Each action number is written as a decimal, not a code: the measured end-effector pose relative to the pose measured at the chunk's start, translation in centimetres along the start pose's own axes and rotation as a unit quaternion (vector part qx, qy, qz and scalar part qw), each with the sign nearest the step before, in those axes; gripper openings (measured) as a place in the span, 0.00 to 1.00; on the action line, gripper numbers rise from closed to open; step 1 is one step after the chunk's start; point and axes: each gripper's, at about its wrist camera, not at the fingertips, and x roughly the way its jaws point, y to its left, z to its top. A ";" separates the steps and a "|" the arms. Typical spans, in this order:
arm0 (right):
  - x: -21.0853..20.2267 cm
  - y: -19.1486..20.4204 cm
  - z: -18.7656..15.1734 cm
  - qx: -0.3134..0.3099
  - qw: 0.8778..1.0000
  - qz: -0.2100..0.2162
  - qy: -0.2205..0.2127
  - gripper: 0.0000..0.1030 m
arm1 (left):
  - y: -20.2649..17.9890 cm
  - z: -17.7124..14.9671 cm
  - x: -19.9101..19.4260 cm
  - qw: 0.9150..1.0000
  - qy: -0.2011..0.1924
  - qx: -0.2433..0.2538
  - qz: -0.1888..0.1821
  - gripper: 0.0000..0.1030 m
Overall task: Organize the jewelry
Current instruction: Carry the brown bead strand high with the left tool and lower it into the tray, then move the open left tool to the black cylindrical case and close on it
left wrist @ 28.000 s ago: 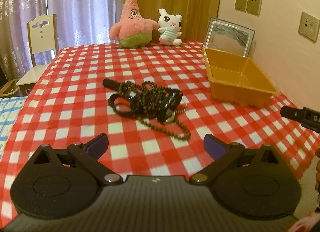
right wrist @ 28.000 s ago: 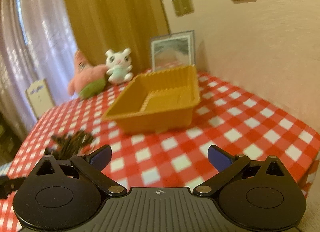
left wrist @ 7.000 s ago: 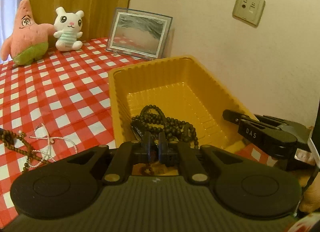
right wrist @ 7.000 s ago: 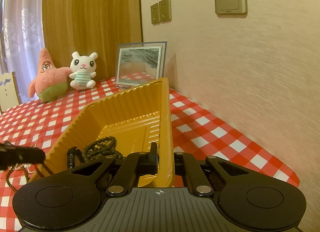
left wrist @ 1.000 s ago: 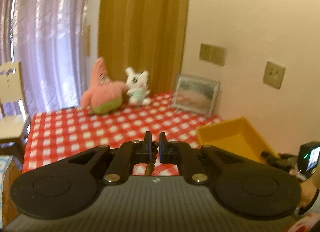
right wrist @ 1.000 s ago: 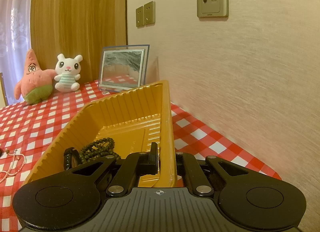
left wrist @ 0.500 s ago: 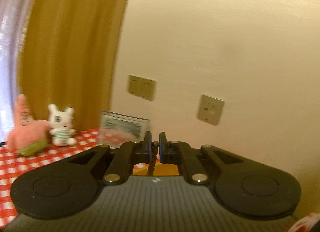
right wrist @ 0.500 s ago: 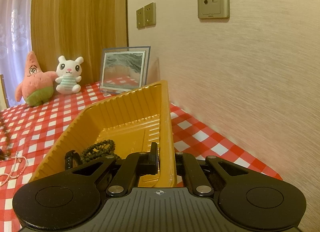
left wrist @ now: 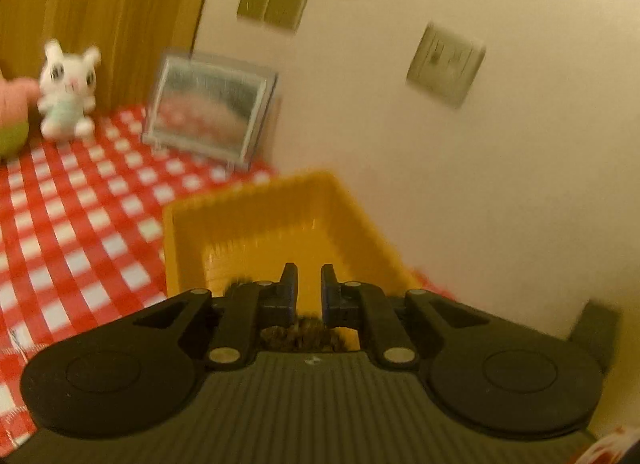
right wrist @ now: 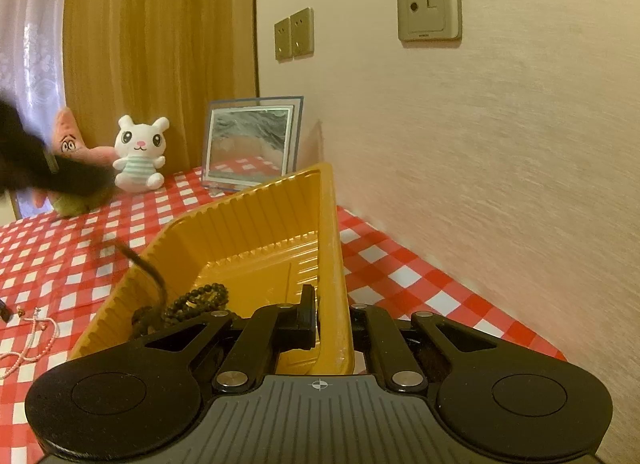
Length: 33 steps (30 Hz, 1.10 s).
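1. Left gripper (left wrist: 306,288) hangs over the near end of the ribbed yellow plastic tray (left wrist: 256,220); its jaws are opening, nothing is pinched between the pads, and a blurred brown bead strand (left wrist: 298,334) shows just below and behind them.
2. Right gripper (right wrist: 332,322) is clamped tight on the tray's (right wrist: 256,224) near right wall, one finger inside and one outside.
3. Inside the tray, left of the right gripper, lies a coil of dark round-bead necklace (right wrist: 196,300); a blurred dark strand (right wrist: 146,268) trails over the left rim above it.
4. Outside the tray, far left on the red-and-white checked tablecloth (right wrist: 80,260), lies a thin pale pearl chain (right wrist: 30,342).
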 end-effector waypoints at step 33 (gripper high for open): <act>1.1 2.1 -0.4 -0.017 0.999 -0.038 -0.021 0.03 | 14.6 -11.6 -14.1 0.950 -0.012 -0.121 0.289 0.24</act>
